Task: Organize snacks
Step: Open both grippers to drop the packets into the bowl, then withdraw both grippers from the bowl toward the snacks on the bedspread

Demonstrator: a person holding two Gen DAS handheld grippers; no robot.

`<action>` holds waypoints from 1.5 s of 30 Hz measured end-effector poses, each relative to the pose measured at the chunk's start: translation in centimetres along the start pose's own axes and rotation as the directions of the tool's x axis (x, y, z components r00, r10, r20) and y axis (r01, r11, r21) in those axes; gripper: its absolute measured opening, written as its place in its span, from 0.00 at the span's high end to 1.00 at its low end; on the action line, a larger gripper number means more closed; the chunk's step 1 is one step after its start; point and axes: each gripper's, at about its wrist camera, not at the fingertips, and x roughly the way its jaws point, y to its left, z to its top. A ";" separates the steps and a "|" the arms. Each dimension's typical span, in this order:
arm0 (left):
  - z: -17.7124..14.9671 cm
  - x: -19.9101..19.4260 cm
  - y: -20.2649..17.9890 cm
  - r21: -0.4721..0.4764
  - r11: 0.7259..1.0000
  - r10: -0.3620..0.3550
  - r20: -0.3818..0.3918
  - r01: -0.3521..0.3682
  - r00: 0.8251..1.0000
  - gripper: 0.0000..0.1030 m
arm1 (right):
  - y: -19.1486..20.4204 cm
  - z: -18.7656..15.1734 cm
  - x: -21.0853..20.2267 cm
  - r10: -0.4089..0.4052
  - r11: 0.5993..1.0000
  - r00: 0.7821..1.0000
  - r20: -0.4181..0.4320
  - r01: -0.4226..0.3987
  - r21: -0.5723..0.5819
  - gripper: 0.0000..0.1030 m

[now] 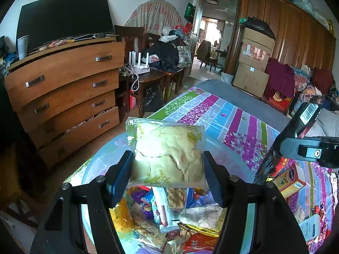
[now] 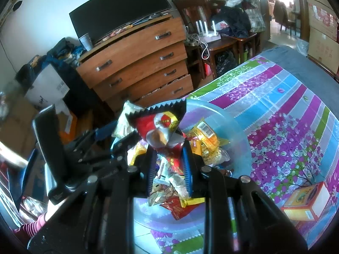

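In the left wrist view, the left gripper [image 1: 167,165] grasps a clear-wrapped pale pastry packet [image 1: 167,152] at centre frame, its blue pads [image 1: 119,175] pressing on the packet's two sides. The packet hangs above a translucent blue basin [image 1: 233,154] that fills the lower middle of the frame and holds a heap of mixed snack packets [image 1: 165,216]. At the right edge, the right gripper [image 1: 307,150] reaches in, with a dark packet [image 1: 296,124] (a barcode label shows on its upper end) rising from it. In the right wrist view, that gripper's jaws are clenched on a red-and-black foil packet [image 2: 161,127] with a zigzag top edge, held at centre frame over the same basin [image 2: 228,124]. The left gripper [image 2: 110,135] appears at mid-left. The basin sits on a striped floral cloth [image 2: 286,114], and an orange box [image 2: 305,203] lies on the cloth at lower right. A wooden dresser [image 2: 135,63] stands in the upper middle.
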 end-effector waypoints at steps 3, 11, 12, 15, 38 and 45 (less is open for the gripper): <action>0.0 0.2 -0.1 0.001 1.000 0.000 -0.002 0.000 1.000 0.35 | -0.2 -0.1 0.2 0.000 1.000 1.000 -0.001 0.000 0.002 0.77; -0.2 0.6 -0.1 -0.003 1.000 -0.002 -0.008 0.002 1.000 0.35 | -0.1 -0.2 0.1 0.001 1.000 1.000 -0.001 -0.001 0.001 0.77; -0.2 0.6 -0.1 -0.003 1.000 -0.002 -0.008 0.002 1.000 0.35 | -0.2 -0.2 0.2 0.001 1.000 1.000 -0.001 -0.001 0.002 0.77; -0.2 0.6 -0.1 -0.004 1.000 -0.003 -0.009 0.003 1.000 0.35 | -0.1 -0.3 0.2 0.001 1.000 1.000 -0.003 -0.001 0.002 0.77; -1.2 1.2 0.6 -0.019 0.999 0.041 -0.020 -0.041 0.999 0.23 | 0.1 -0.5 1.6 -0.005 1.000 1.000 0.005 0.005 0.030 0.37; -1.0 1.2 0.5 -0.018 0.999 0.040 -0.021 -0.040 0.999 0.23 | 0.3 -0.8 0.9 0.007 0.999 1.000 0.020 -0.007 0.037 0.37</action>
